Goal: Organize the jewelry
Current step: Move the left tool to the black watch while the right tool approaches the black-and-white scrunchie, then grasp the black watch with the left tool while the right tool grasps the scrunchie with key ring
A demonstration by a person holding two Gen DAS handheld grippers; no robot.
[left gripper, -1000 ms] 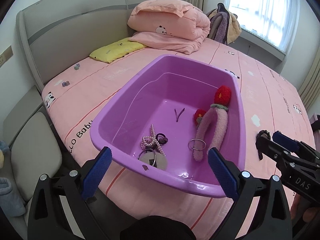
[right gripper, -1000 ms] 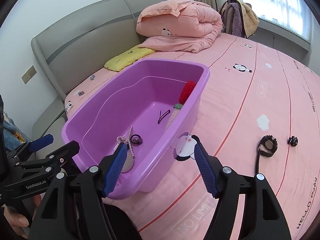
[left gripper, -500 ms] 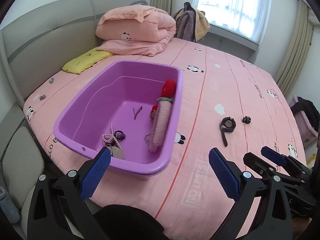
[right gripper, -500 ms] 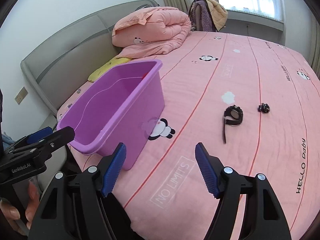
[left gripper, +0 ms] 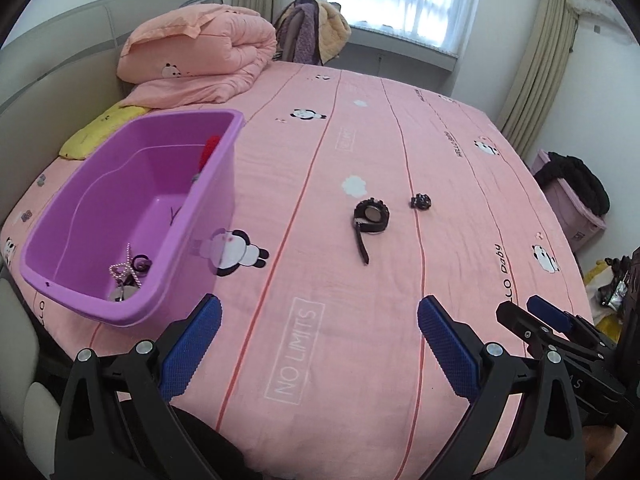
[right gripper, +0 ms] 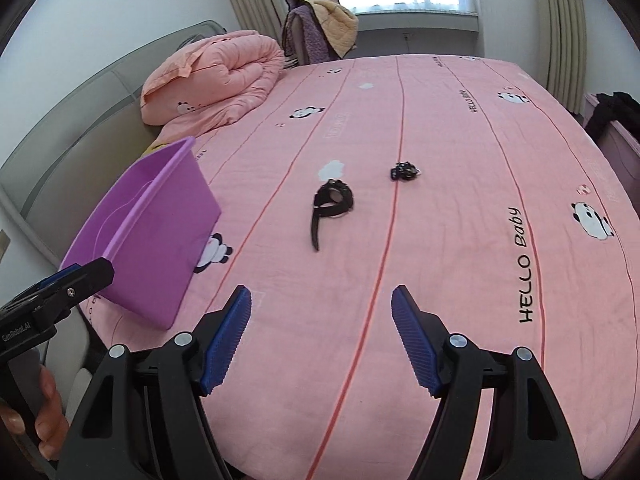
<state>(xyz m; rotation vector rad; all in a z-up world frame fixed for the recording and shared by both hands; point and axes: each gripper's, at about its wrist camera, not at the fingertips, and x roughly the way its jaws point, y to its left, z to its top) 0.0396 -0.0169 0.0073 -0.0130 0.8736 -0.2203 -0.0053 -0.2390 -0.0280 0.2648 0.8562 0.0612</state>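
Both grippers — left [left gripper: 318,336], right [right gripper: 321,330] — gape wide, empty; next pick is the watch [right gripper: 333,202] mid-bed (beside what may be a hair clip [right gripper: 405,170]), bound for the purple bin [left gripper: 168,216].

Bed [left gripper: 460,208] spread with a pink sheet, red lines and panda prints across it, "NO LIMITS" and "HELLO Baby" lettered on it. Purple plastic tub [left gripper: 208,216] near the head-end corner on the left side, just beside a panda print. Black wristwatch [left gripper: 370,218] around the middle of the bed, strap trailing toward the near edge. Small black hair clip [left gripper: 420,201] just beside it, apart, on a red line. Folded pink quilt [left gripper: 200,68] piled at the head end. Yellow pillow [left gripper: 96,132] against the headboard, behind the tub.
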